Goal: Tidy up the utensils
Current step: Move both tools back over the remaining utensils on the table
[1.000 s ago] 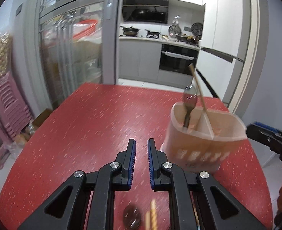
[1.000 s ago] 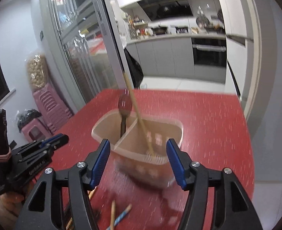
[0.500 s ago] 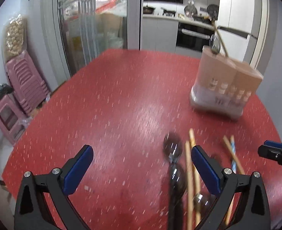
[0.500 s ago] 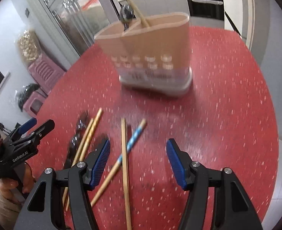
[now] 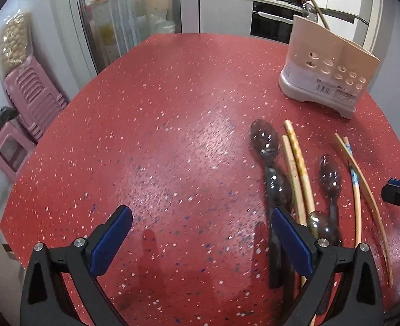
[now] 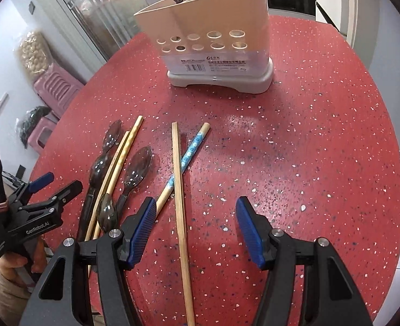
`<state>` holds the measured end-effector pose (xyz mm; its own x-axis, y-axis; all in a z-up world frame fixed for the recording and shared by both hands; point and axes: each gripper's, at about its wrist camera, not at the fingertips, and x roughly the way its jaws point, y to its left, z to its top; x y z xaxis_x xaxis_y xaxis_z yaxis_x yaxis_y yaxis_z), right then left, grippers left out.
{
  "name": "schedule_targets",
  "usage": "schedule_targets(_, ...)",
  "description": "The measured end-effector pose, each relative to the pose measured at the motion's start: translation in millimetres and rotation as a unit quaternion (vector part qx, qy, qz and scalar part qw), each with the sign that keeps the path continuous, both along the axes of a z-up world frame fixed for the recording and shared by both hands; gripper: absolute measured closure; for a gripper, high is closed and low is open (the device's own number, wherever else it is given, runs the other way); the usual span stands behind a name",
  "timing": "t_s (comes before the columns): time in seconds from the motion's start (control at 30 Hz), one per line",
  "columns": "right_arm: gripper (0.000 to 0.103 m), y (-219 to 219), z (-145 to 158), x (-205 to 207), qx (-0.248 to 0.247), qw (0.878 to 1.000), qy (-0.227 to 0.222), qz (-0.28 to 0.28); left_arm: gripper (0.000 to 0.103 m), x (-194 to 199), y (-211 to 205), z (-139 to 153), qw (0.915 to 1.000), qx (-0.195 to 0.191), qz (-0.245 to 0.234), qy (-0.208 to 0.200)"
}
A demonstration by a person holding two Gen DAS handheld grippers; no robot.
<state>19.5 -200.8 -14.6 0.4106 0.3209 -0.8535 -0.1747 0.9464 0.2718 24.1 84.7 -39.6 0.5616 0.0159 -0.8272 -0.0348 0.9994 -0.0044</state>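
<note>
A beige utensil holder (image 5: 327, 73) (image 6: 213, 35) stands at the far right of the red table (image 5: 159, 135), with a spoon and a chopstick upright in it. Loose dark spoons (image 5: 263, 138) (image 6: 140, 163), a pale chopstick pair (image 5: 297, 163) (image 6: 123, 152), a blue-patterned chopstick (image 6: 189, 154) and a plain chopstick (image 6: 179, 190) lie nearer. My left gripper (image 5: 200, 217) (image 6: 62, 180) hovers wide open over bare table, its right finger beside the spoon handles. My right gripper (image 6: 195, 203) is open, and the plain chopstick lies on the table between its fingers, untouched.
Stacked pink stools (image 5: 31, 95) stand on the floor left of the table, beside glass cabinet doors (image 5: 123, 19). A kitchen counter and oven lie beyond the far table edge. A hand (image 6: 12, 263) holds the left gripper at the near left.
Both grippers have dropped and tilted down from the holder toward the loose utensils on the table. The left jaws went from shut to wide open. The right jaws kept their width.
</note>
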Motion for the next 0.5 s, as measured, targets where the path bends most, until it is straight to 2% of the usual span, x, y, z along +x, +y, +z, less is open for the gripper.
schedule_targets(0.2,0.038,0.9,0.8,0.1,0.001,1.000,0.000,0.004,0.000,-0.3,-0.8,-9.3,0.9996,-0.015,-0.014,0.018)
schedule_targets(0.5,0.038,5.9,4.1,-2.1,0.000,1.000,-0.003,0.006,0.000,3.2,-4.8,-9.4,0.9993,-0.023,-0.023,0.019)
